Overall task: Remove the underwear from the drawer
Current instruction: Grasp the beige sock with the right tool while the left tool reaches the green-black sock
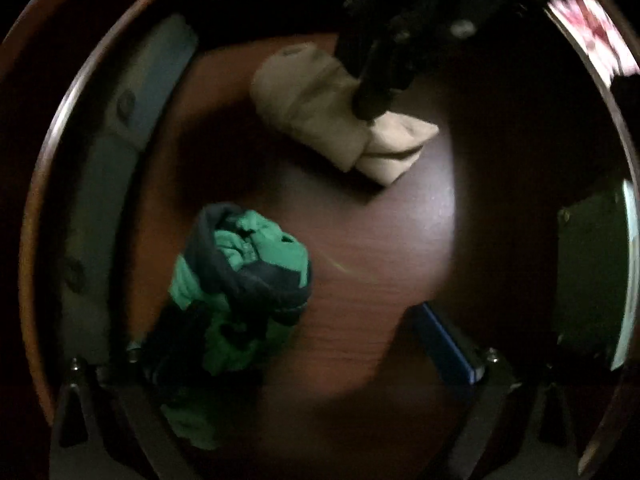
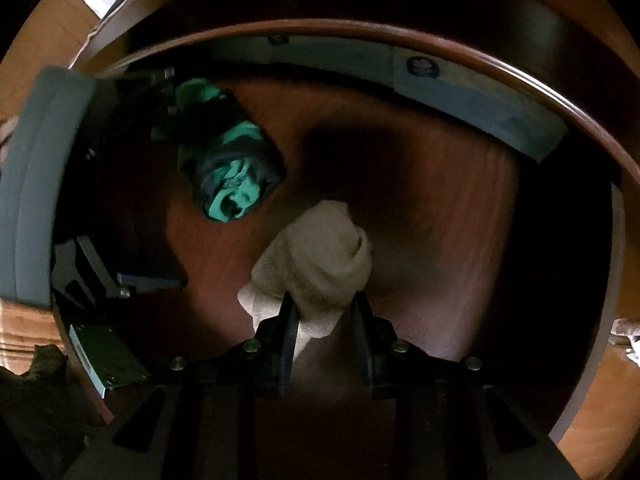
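Observation:
Inside a dark brown wooden drawer (image 1: 360, 260) lie two rolled underwear. My left gripper (image 1: 304, 332) is wide open; its left finger rests on the green and dark grey underwear (image 1: 240, 264), its blue-edged right finger (image 1: 444, 340) is apart from it. My right gripper (image 2: 324, 312) has both fingers closed around the near end of the beige underwear (image 2: 320, 256). From the left wrist view the right gripper (image 1: 376, 100) comes down from the top onto the beige underwear (image 1: 320, 108). The green underwear (image 2: 232, 168) also shows in the right wrist view.
The drawer's rounded rim (image 2: 520, 76) and a pale grey-blue inner wall (image 2: 480, 108) ring the drawer floor. The left gripper's body (image 2: 48, 184) fills the left of the right wrist view. A metal slide bracket (image 2: 108, 360) sits at the lower left. Wooden flooring (image 2: 592, 420) shows outside.

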